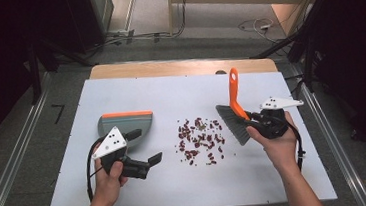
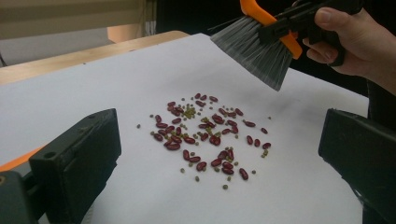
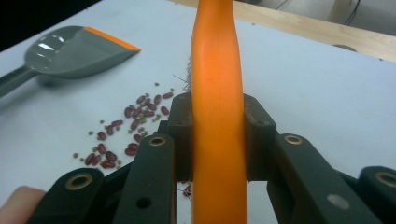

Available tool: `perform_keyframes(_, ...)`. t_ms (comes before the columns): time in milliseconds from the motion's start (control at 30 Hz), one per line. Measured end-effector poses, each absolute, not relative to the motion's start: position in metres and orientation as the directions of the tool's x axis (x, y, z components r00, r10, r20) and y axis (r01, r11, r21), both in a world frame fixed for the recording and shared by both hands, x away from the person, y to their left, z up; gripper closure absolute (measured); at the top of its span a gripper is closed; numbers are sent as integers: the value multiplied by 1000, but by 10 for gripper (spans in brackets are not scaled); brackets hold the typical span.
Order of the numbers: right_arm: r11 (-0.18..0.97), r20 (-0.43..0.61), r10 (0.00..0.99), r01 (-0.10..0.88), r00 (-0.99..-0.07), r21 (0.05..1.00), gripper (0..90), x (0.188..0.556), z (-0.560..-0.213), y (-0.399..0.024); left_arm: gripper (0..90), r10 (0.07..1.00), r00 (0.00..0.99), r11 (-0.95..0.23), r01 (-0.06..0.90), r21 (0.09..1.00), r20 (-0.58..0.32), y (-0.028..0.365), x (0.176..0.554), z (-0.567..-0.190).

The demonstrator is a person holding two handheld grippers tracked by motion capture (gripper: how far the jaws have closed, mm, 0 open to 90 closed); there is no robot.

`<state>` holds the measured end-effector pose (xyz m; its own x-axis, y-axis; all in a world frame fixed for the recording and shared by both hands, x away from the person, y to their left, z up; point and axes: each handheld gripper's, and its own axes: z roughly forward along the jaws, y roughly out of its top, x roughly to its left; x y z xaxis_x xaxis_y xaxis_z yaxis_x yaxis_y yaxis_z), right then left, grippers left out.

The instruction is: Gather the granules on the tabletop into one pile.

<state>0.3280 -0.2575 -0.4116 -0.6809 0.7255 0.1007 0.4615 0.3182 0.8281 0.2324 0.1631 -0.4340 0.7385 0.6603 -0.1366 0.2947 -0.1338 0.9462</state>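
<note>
A pile of red beans (image 1: 200, 134) mixed with small green ones lies mid-board. A grey dustpan (image 1: 125, 120) with an orange front lip rests to the left of the pile. My left gripper (image 1: 144, 146) stands open just in front of the dustpan, jaws wide apart and nothing between them; in the left gripper view it (image 2: 219, 140) faces the beans (image 2: 205, 135). My right gripper (image 1: 254, 120) is shut on the orange handle of a grey-bristled brush (image 1: 235, 98). The bristles (image 2: 254, 49) hang just right of the pile. The handle (image 3: 218, 93) runs up between the jaws.
The white board (image 1: 128, 193) covers most of a wooden table (image 1: 168, 66). Metal rails run along both sides, and cables lie on the floor beyond the far edge. The dustpan (image 3: 70, 51) lies past the beans (image 3: 126, 130) in the right gripper view.
</note>
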Motion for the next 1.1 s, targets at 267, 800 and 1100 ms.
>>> perform_keyframes(267, 406, 7, 763, 487, -646, 773, 689, 353, -411, -256, 0, 686, 715, -113, 290, 950, -136, 180, 225, -439)
perform_keyframes(800, 573, -167, 763, 533, -625, 623, 688, 397, -428, -210, 0, 702, 697, -88, 282, 955, -141, 195, 219, -453)
perform_keyframes(1100, 679, -289, 711, 520, -641, 518, 689, 401, -446, -171, 0, 687, 710, -82, 285, 955, -152, 196, 219, -455)
